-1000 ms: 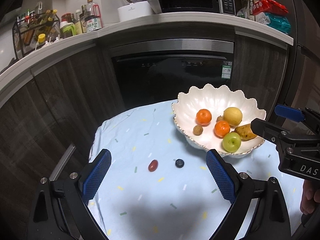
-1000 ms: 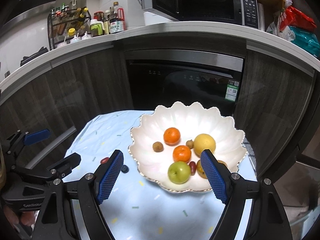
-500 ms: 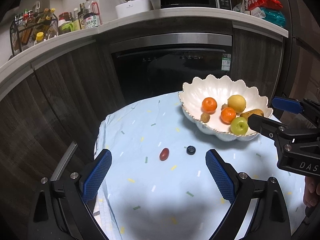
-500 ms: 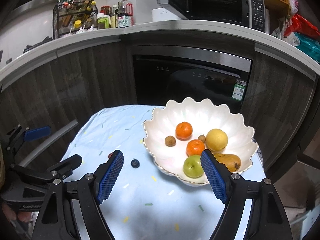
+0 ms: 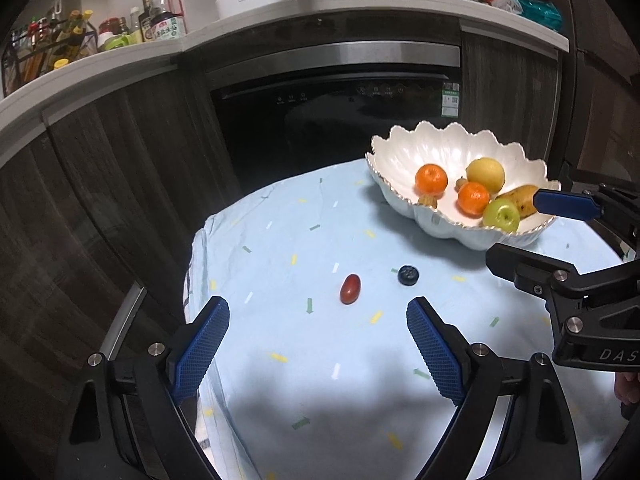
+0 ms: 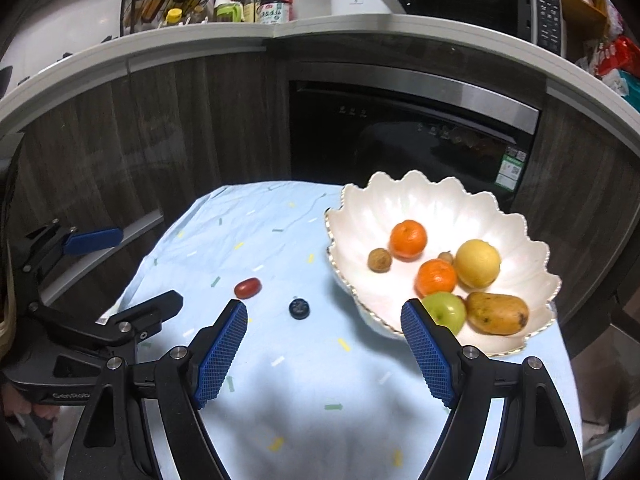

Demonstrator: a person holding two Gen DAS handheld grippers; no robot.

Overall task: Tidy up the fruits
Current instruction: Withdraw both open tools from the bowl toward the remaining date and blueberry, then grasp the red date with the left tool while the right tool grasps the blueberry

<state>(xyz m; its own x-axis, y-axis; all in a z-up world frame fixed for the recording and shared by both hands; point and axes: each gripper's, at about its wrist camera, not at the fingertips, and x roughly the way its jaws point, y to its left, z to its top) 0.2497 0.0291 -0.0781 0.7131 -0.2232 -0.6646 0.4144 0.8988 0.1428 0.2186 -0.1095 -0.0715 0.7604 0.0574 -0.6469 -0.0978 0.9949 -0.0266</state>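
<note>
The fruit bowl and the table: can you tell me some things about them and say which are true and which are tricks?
1. The white bowl holds two oranges. True: one orange sits behind the other orange.
2. The blueberry is inside the bowl. False: it lies on the blue tablecloth, outside the bowl.
3. The red date lies on the cloth near the blueberry. True.
4. The green apple is on the cloth. False: it is in the bowl, next to the brownish pear.
5. The right gripper is squeezing a fruit. False: its jaws are open and nothing is between the pads.
</note>
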